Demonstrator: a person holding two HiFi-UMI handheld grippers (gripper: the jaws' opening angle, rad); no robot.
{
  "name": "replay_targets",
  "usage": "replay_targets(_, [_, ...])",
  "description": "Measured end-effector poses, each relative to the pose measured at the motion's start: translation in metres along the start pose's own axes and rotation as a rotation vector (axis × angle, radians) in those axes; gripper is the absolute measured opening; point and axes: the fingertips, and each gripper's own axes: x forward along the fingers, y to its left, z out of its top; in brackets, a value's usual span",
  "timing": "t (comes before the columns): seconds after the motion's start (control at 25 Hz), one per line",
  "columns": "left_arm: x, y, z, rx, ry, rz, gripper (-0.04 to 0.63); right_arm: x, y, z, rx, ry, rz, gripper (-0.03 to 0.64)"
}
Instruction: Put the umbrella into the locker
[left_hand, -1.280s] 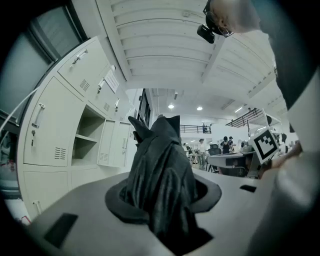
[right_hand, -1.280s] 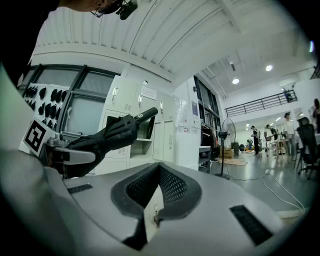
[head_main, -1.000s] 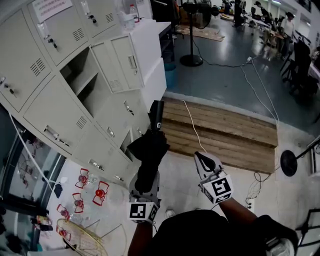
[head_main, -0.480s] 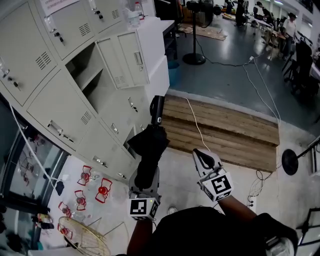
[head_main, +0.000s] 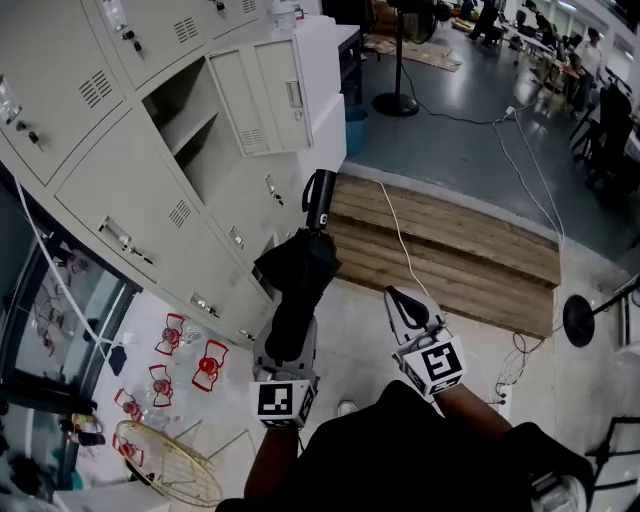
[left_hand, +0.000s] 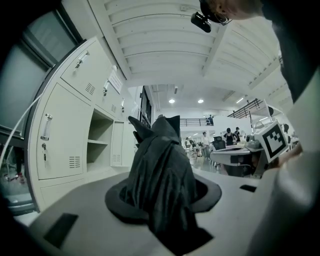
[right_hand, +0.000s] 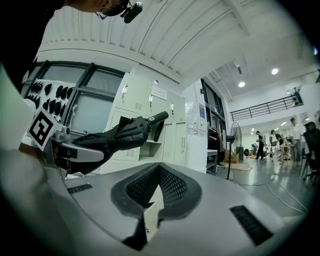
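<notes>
A folded black umbrella (head_main: 300, 285) points away from me, its handle (head_main: 318, 200) toward the grey lockers. My left gripper (head_main: 289, 342) is shut on the umbrella's canopy end; in the left gripper view the dark fabric (left_hand: 160, 170) fills the space between the jaws. The open locker compartment (head_main: 192, 120), with a shelf inside and its door (head_main: 270, 95) swung out, stands up and left of the umbrella tip. My right gripper (head_main: 402, 302) hovers to the right of the umbrella, shut and empty. From the right gripper view the umbrella (right_hand: 117, 136) crosses in front of the open locker (right_hand: 152, 142).
A low wooden platform (head_main: 450, 245) lies ahead on the right, with a cable across it. A pedestal fan base (head_main: 397, 103) stands beyond. Red objects (head_main: 205, 365) and a wire fan guard (head_main: 170, 470) lie on the floor at the left. A round stand base (head_main: 577, 325) sits at right.
Both grippers have moved on toward the lockers, which now sit nearer and lower in the head view. The grip on the umbrella is unchanged.
</notes>
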Motion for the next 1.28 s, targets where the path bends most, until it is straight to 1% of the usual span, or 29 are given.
replay_targets(0.16, [0.011,0.011,0.000,0.008,-0.001,0.019,0.181,0.018,-0.002,0.000,0.001,-0.006,0.019,-0.002])
replay_targets(0.4, [0.045,0.027,0.002,0.001,-0.003,0.064,0.179,0.054,-0.018,0.008,0.010,-0.072,0.077,-0.002])
replay_targets(0.48, [0.059,0.033,0.003,0.009,0.002,0.086,0.180,0.069,-0.028,0.010,0.013,-0.090,0.097,-0.002])
replay_targets(0.6, [0.080,0.042,0.006,0.020,0.002,0.118,0.181,0.094,-0.047,0.007,0.007,-0.070,0.118,-0.002])
replay_targets(0.72, [0.101,0.049,0.007,0.026,0.005,0.151,0.181,0.121,-0.066,0.006,-0.001,-0.090,0.148,-0.002])
replay_targets(0.88, [0.128,0.057,0.007,0.018,0.018,0.199,0.181,0.151,-0.085,0.008,-0.002,-0.069,0.187,-0.002])
replay_targets(0.96, [0.141,0.060,0.006,0.012,0.021,0.222,0.181,0.164,-0.094,0.007,0.001,-0.073,0.210,-0.002])
replay_targets(1.08, [0.156,0.063,0.004,0.010,0.029,0.262,0.181,0.182,-0.105,0.004,0.023,-0.110,0.250,-0.002])
replay_targets(1.2, [0.167,0.065,0.000,0.014,0.036,0.300,0.181,0.195,-0.114,0.003,0.032,-0.107,0.290,-0.002])
replay_targets(1.28, [0.171,0.067,-0.002,0.001,0.039,0.335,0.181,0.203,-0.118,0.002,0.033,-0.109,0.314,-0.002])
